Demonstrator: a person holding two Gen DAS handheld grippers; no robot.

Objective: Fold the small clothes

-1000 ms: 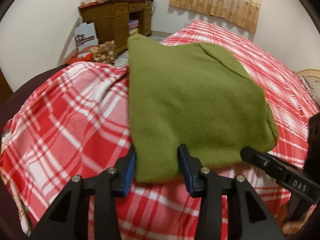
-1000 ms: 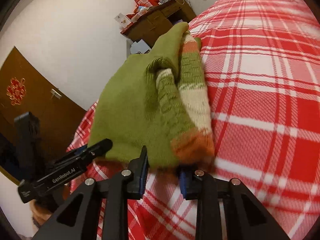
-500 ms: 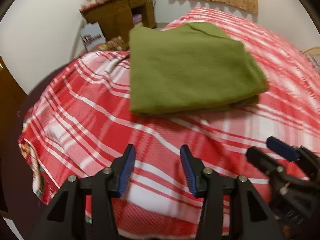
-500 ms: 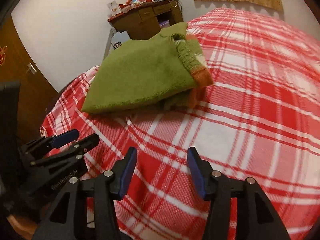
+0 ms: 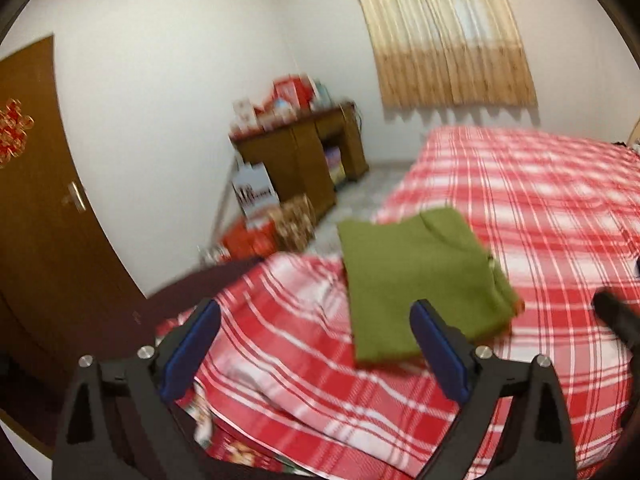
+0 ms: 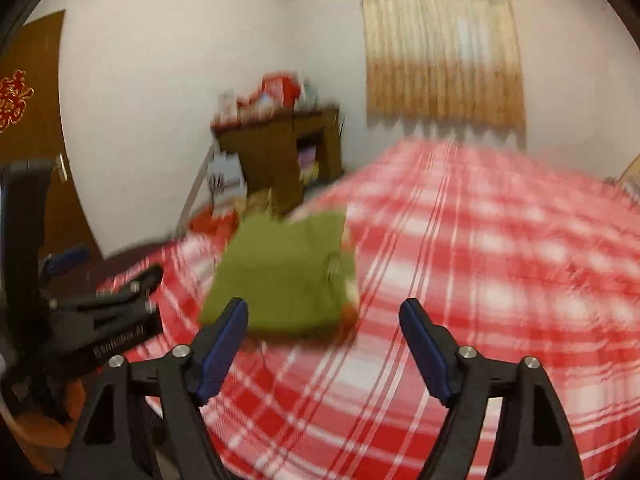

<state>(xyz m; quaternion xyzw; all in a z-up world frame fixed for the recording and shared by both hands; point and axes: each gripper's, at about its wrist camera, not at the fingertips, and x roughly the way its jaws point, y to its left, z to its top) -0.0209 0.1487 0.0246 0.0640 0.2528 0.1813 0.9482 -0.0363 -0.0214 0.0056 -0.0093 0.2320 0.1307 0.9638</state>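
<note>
A folded green knit garment [image 5: 420,284] lies flat on the red-and-white plaid bedspread [image 5: 540,208] near the bed's left corner; it shows blurred in the right wrist view [image 6: 284,276] with an orange hem at its right edge. My left gripper [image 5: 316,312] hovers above and short of it, jaws opening wide, nothing between them. My right gripper [image 6: 324,312] is also raised off the bed, its jaws opening with nothing held. The left gripper [image 6: 108,292] appears at the left of the right wrist view.
A wooden desk [image 5: 304,160] piled with boxes stands against the far wall, with bags [image 5: 256,196] on the floor beside it. A brown door [image 5: 44,208] is at left, a curtain [image 5: 444,36] on the back wall. The bedspread [image 6: 500,260] stretches right.
Both grippers let go of the green garment's near edge, pulled back and rose, and their jaws spread wide. The garment stays folded on the bed, now farther away.
</note>
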